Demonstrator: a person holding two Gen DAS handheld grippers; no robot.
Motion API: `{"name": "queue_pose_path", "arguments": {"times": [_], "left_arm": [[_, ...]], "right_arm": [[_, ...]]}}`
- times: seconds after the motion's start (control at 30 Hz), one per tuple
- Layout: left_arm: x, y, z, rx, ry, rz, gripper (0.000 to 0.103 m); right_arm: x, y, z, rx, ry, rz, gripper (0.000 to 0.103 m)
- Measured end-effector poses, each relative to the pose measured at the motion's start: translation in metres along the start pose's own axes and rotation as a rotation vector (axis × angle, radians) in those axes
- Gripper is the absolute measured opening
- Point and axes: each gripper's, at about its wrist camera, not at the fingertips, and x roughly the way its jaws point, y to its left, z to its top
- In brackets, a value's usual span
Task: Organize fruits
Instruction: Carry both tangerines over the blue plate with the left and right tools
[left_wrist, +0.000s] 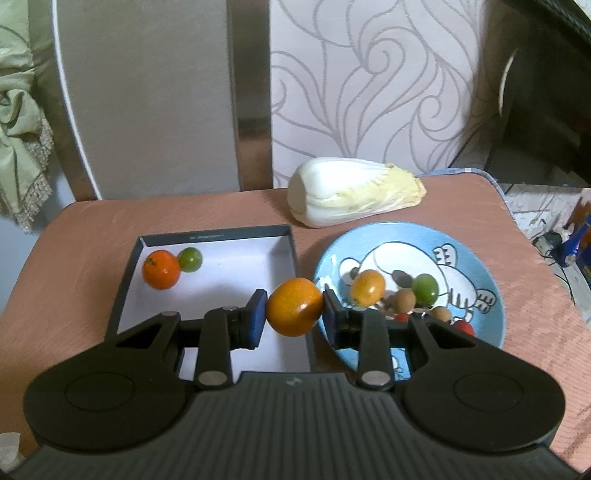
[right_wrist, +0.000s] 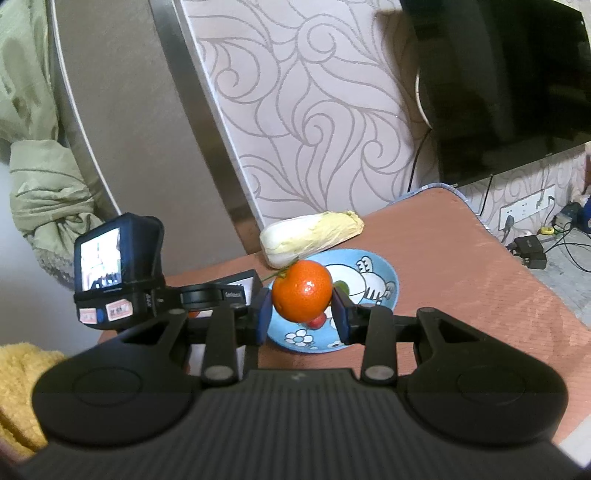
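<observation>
Left wrist view: yellow-orange fruit (left_wrist: 294, 307) pinched between left gripper (left_wrist: 294, 314) fingers, above box (left_wrist: 218, 233) right edge. Beyond left finger: orange (left_wrist: 161, 269) and green fruit (left_wrist: 190, 259) in box. Beyond right finger: blue plate (left_wrist: 476, 258) with small fruits. Cabbage (left_wrist: 354, 190) farther back on tabletop (left_wrist: 92, 229). Right wrist view: right gripper (right_wrist: 302, 312) fingers pinching orange tangerine (right_wrist: 302, 290) over plate.

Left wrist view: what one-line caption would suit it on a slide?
Left gripper carries a yellow-orange fruit between the blue plate and the box, beside a cabbage.
</observation>
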Motion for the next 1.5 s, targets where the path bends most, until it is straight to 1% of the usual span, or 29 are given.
{"name": "queue_pose_path", "arguments": {"times": [0.27, 1.03, 1.5], "left_arm": [[-0.003, -0.014, 0.007, 0.030, -0.022, -0.023, 0.037], [0.006, -0.056, 0.017, 0.105, -0.037, -0.112, 0.037], [0.017, -0.068, 0.022, 0.139, -0.036, -0.135, 0.037]], "right_arm": [[-0.001, -0.008, 0.001, 0.012, -0.006, -0.012, 0.038], [-0.009, -0.025, 0.003, 0.035, -0.025, -0.075, 0.038], [-0.014, -0.025, 0.000, 0.039, -0.021, -0.095, 0.038]]}}
